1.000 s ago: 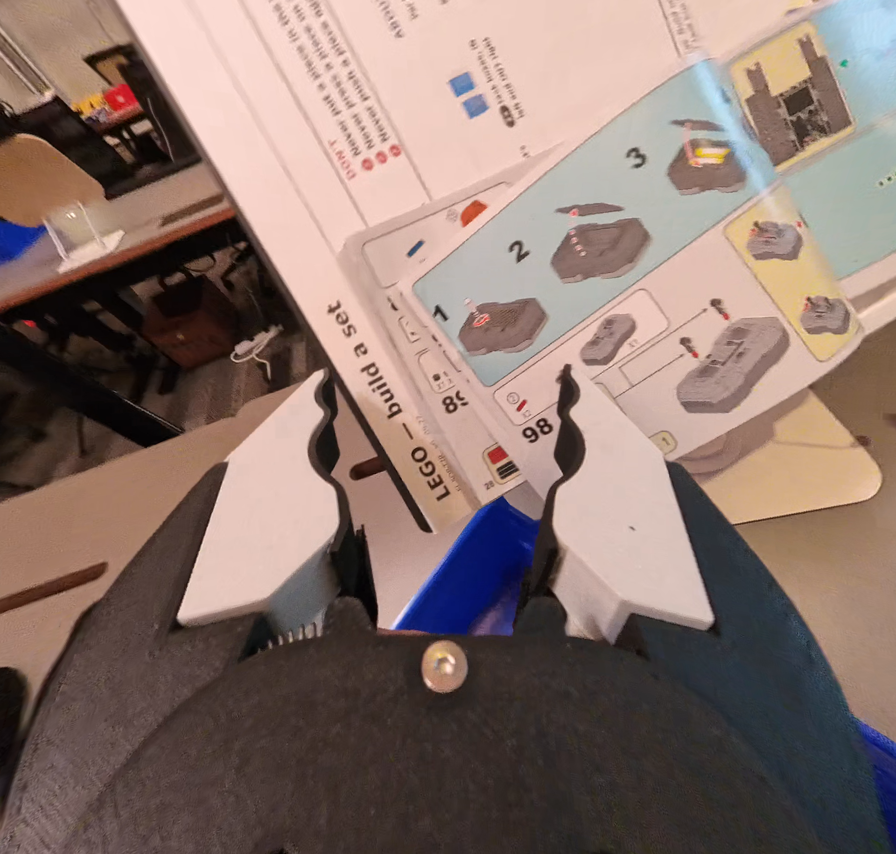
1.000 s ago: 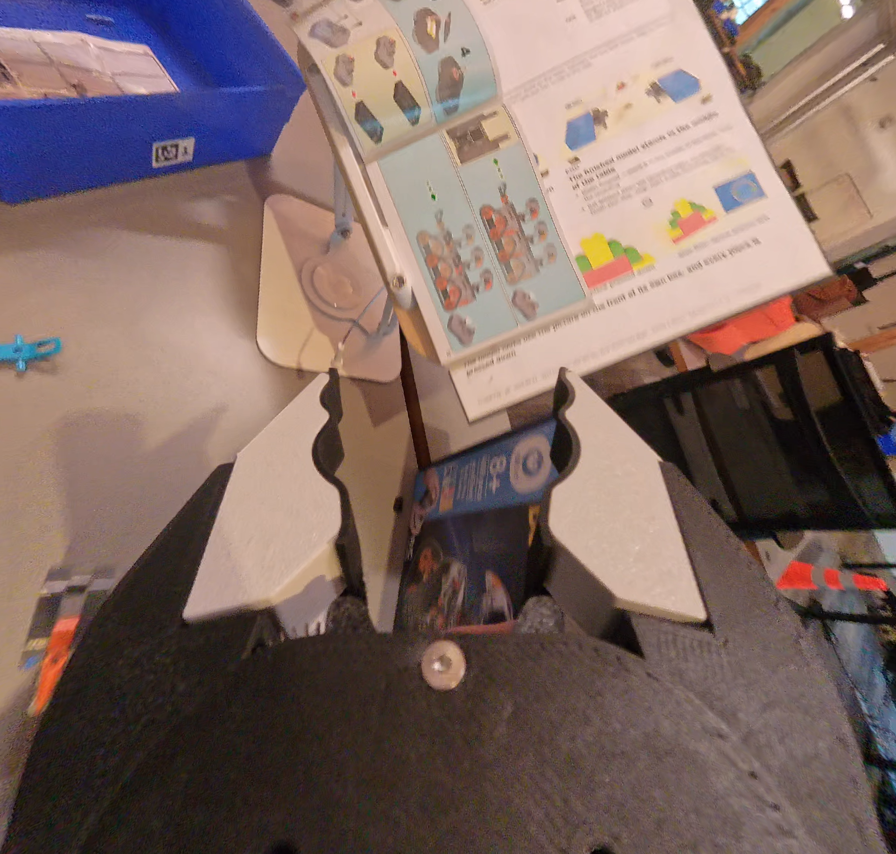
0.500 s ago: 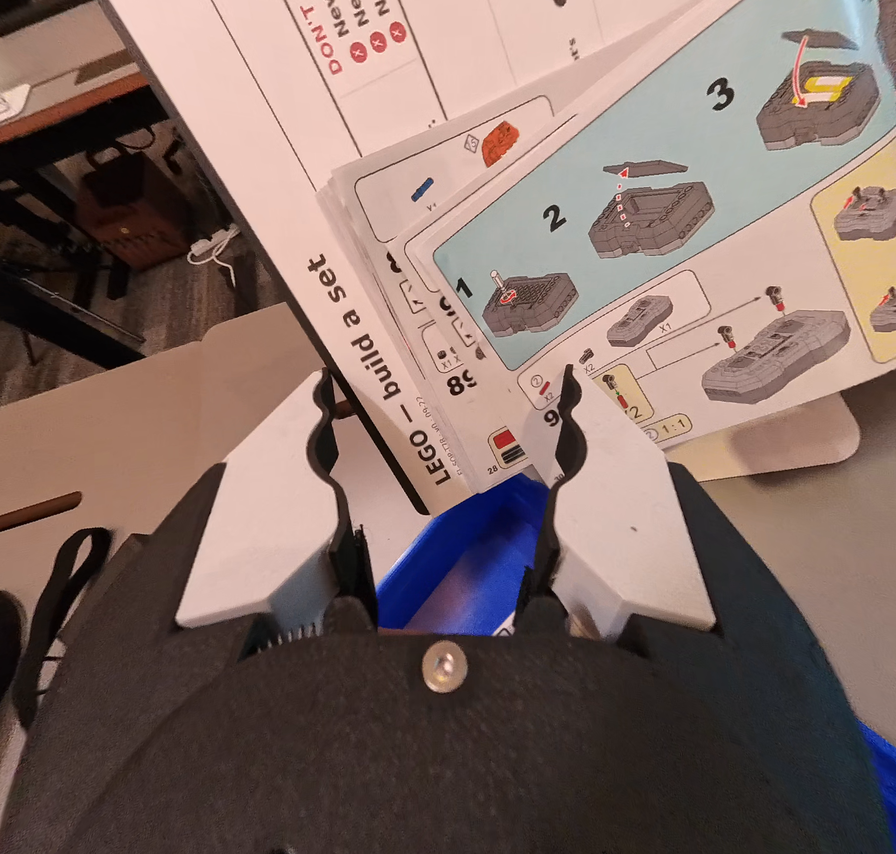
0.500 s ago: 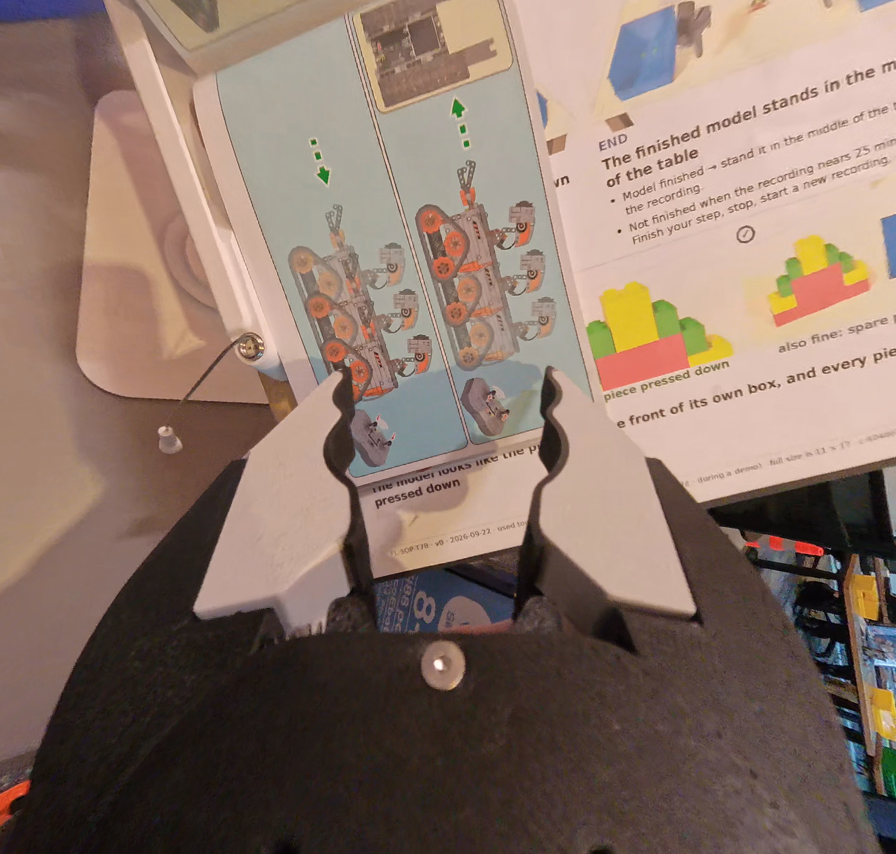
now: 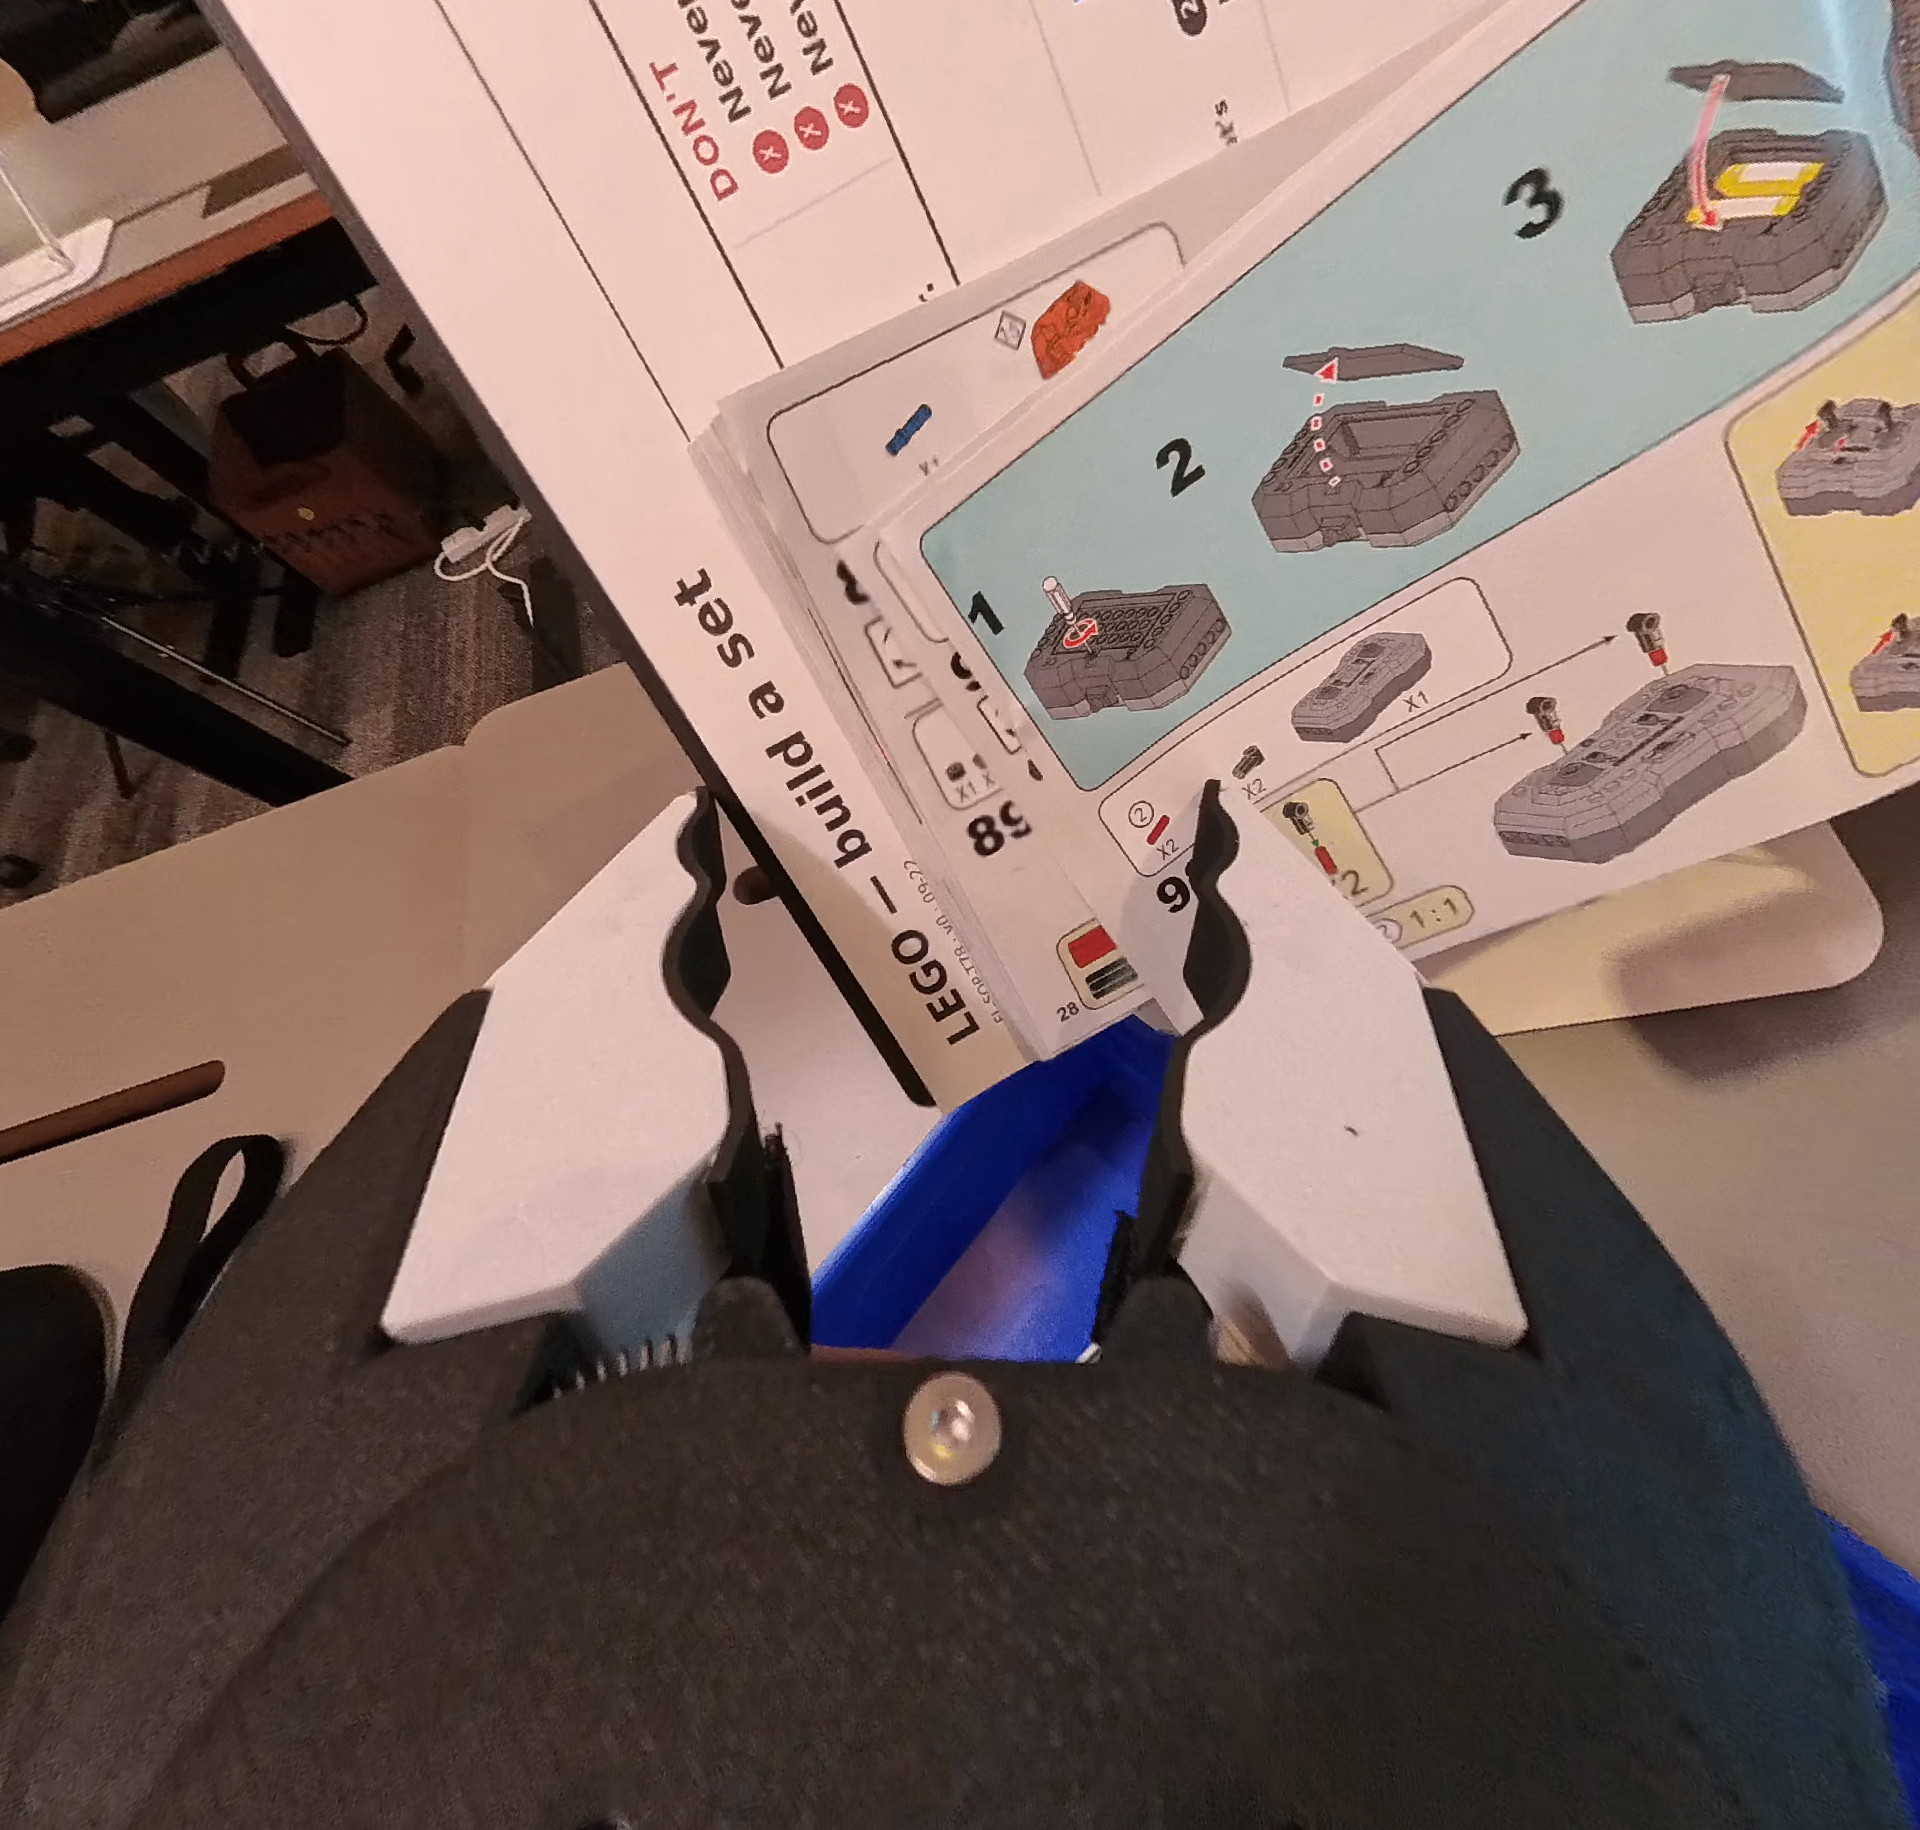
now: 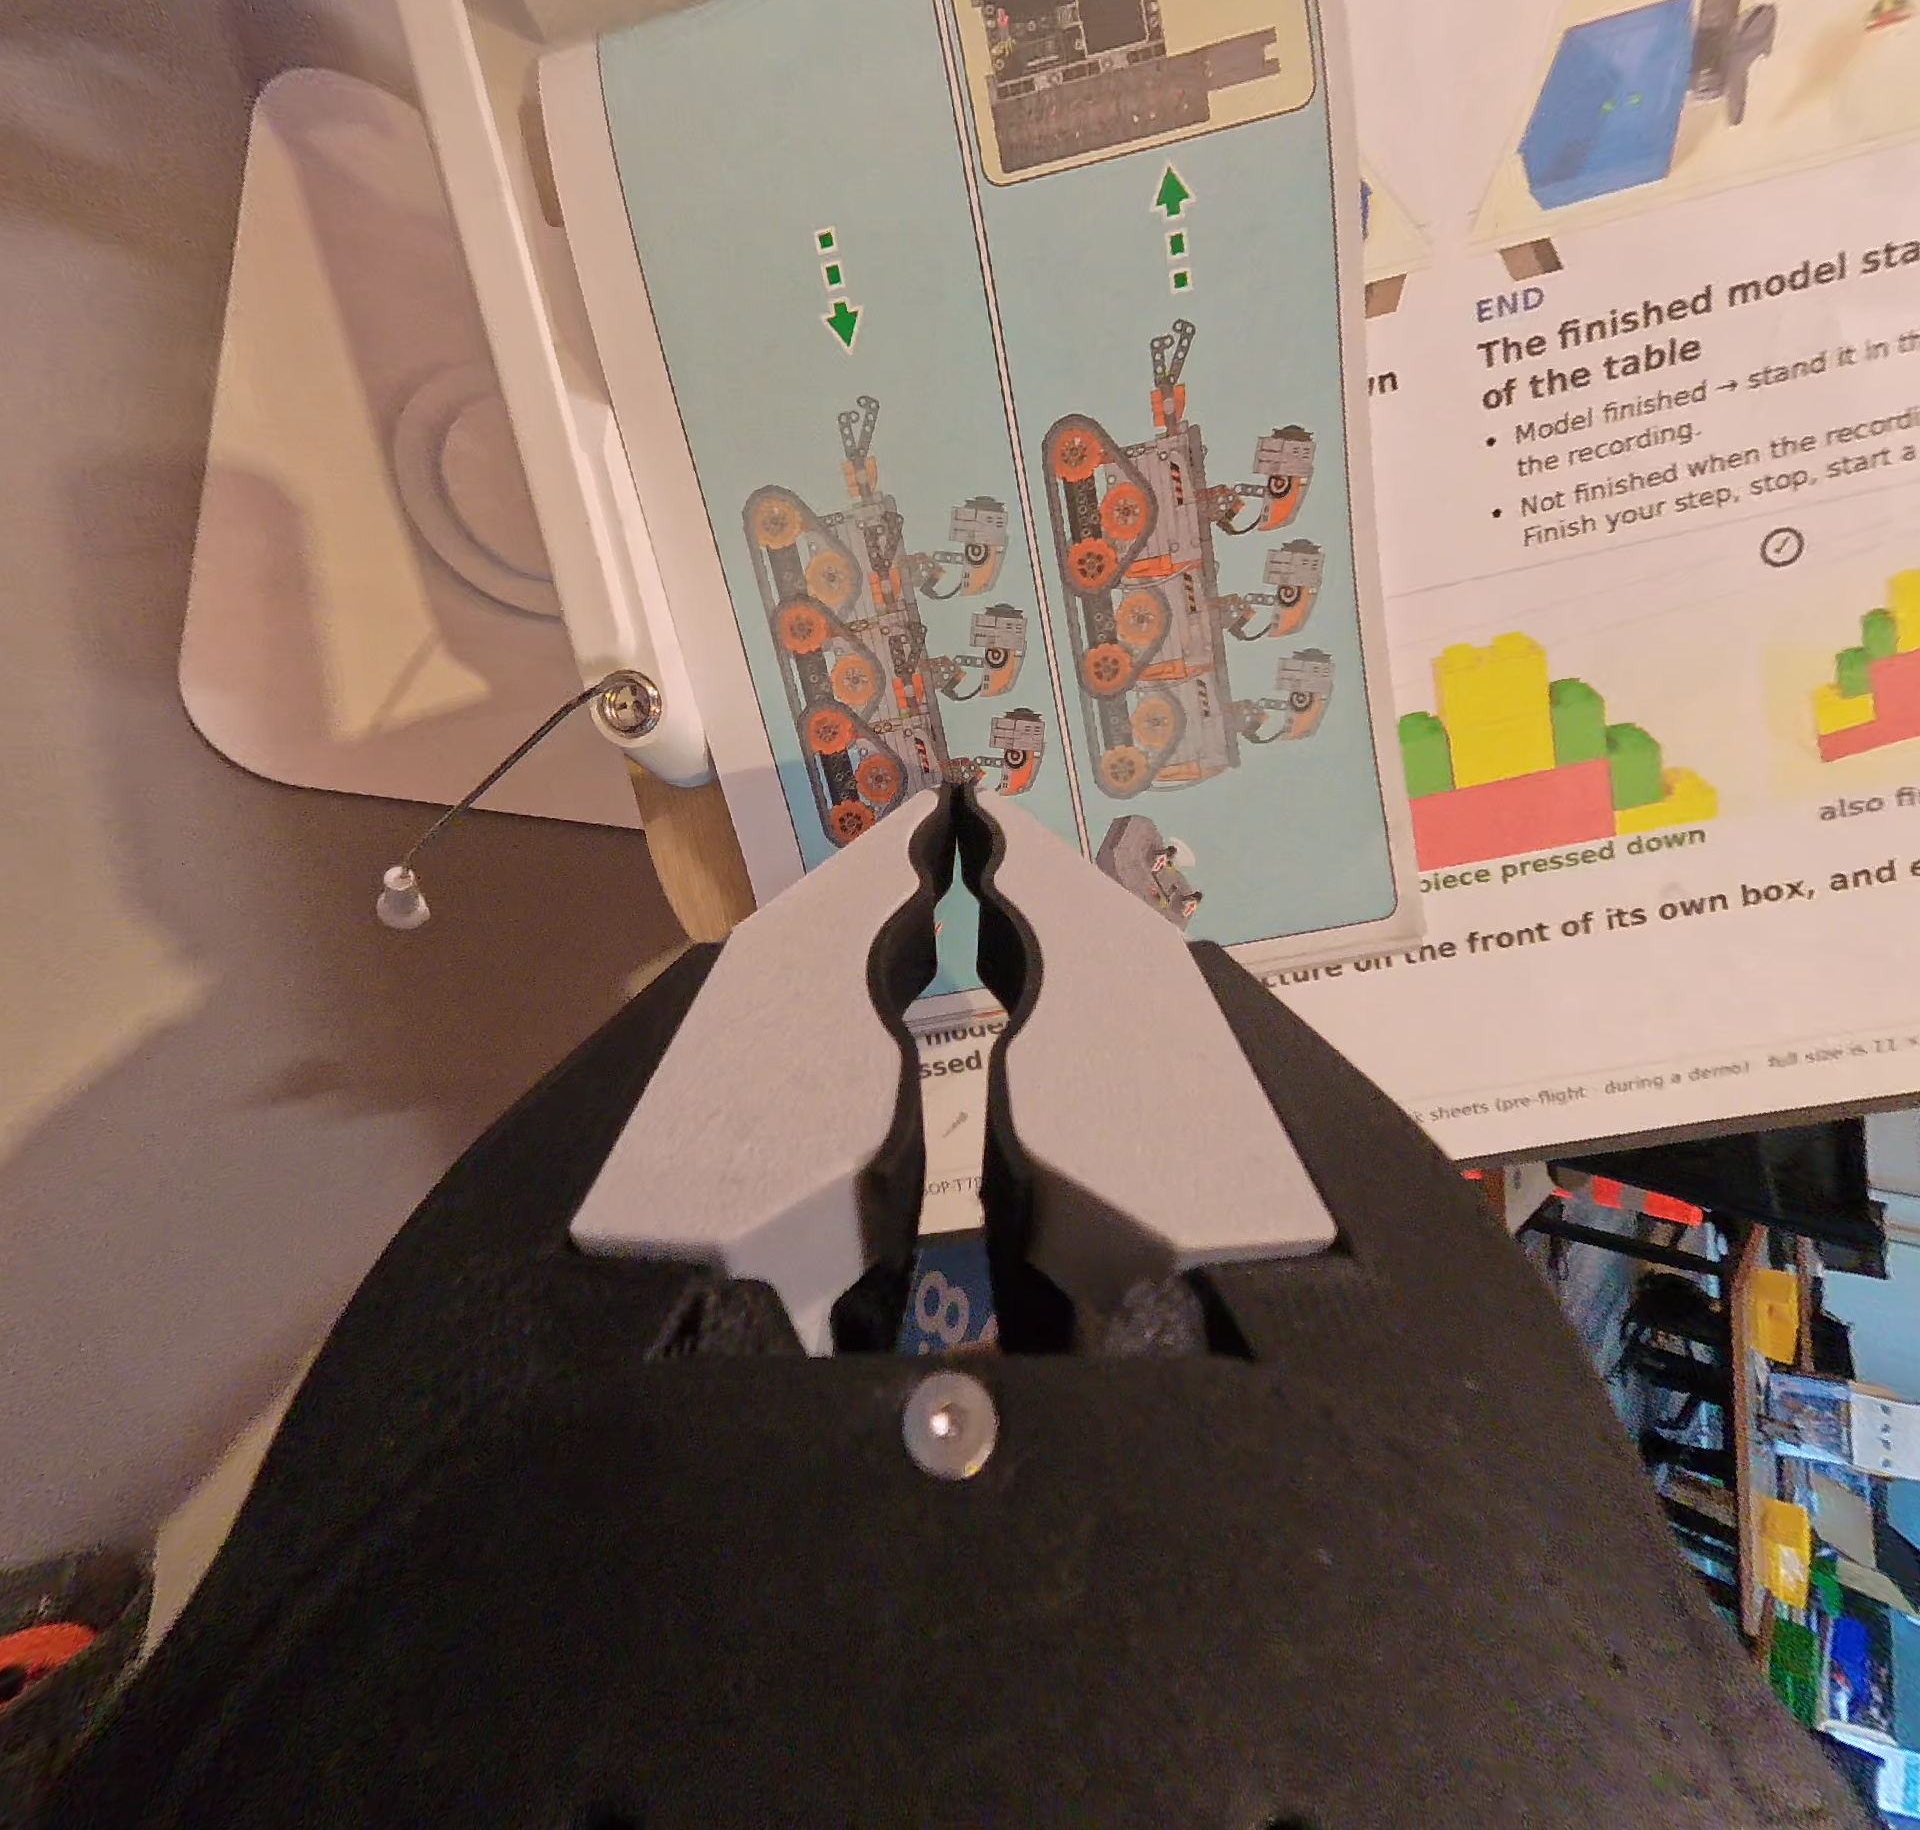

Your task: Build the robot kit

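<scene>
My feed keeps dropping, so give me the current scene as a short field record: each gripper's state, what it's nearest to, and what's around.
left gripper: open, fingers either side of the booklet's lower corner
right gripper: fingers closed, tips together at the lower edge of a booklet page; whether they pinch the page cannot be told
instruction booklet: open, propped against a white printed board
stand base: white, on the table behind the booklet
blue bin: below the left gripper

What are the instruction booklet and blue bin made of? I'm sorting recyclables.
Instruction booklet: apparently thin, slightly glossy printed paper; its stacked pages fan and curl at the corner. Blue bin: probably moulded plastic, smooth with a soft sheen.
</scene>
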Tool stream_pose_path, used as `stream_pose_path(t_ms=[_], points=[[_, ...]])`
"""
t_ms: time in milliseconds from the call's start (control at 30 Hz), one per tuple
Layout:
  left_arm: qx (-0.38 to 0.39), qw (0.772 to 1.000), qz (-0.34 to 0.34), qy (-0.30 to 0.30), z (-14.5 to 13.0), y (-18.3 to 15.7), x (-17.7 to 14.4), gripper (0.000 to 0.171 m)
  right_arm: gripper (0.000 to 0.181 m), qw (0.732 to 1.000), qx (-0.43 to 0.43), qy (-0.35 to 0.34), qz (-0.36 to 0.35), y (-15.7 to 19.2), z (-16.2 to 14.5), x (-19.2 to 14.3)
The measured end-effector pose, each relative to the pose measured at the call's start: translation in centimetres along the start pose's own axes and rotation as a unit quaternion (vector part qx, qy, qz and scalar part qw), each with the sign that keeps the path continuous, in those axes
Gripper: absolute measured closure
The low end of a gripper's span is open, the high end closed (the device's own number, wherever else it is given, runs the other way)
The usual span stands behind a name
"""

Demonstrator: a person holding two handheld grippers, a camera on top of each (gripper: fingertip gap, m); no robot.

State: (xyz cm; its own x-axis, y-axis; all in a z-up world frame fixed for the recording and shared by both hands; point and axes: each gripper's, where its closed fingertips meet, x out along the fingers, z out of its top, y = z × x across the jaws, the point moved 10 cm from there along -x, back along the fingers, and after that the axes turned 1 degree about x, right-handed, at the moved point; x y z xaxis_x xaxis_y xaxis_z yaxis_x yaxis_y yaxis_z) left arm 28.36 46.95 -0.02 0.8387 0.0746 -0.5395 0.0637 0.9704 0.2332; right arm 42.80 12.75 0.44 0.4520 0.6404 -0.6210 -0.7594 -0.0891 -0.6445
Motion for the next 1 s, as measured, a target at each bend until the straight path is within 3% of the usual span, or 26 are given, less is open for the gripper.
stream_pose_path(t_ms=[133, 233, 300, 367, 500, 700, 833, 1000], points=[[-0.016, 1.000, 0.001, -0.013, -0.6, 0.7, -0.6, 0.090, 0.181, 1.000, 0.014, -0.010, 0.004, -0.5, 0.1, -0.6], [-0.041, 0.998, -0.034, -0.015, -1.5, 1.3, -0.7, 0.103, 0.147, 0.998, 0.048, -0.037, 0.001, -1.2, 1.0, -1.5], [-0.087, 0.992, -0.090, 0.013, -2.4, 1.2, -0.4, 0.106, 0.149, 0.997, 0.057, -0.041, 0.022, -1.2, 1.9, -1.7], [-0.115, 0.983, -0.140, 0.040, -3.4, 0.5, -0.2, 0.088, 0.151, 0.998, 0.042, -0.044, 0.021, -0.7, 3.0, -1.5], [-0.147, 0.971, -0.177, 0.072, -5.2, 0.0, -0.3, 0.096, 0.153, 0.998, 0.024, -0.040, 0.039, 0.5, 4.2, -0.7], [-0.129, 0.979, -0.153, 0.048, -5.6, 0.6, -1.7, 0.114, 0.147, 0.999, 0.012, -0.023, 0.041, 1.3, 4.8, -0.1], [-0.125, 0.984, -0.131, 0.002, -4.4, 2.1, -4.0, 0.120, 0.130, 0.997, 0.048, -0.045, 0.027, 0.1, 4.6, -0.6], [-0.055, 0.978, -0.120, -0.159, -0.5, 2.8, -5.7, 0.122, 0.118, 0.997, 0.040, -0.067, 0.029, -0.1, 5.4, -0.1]])
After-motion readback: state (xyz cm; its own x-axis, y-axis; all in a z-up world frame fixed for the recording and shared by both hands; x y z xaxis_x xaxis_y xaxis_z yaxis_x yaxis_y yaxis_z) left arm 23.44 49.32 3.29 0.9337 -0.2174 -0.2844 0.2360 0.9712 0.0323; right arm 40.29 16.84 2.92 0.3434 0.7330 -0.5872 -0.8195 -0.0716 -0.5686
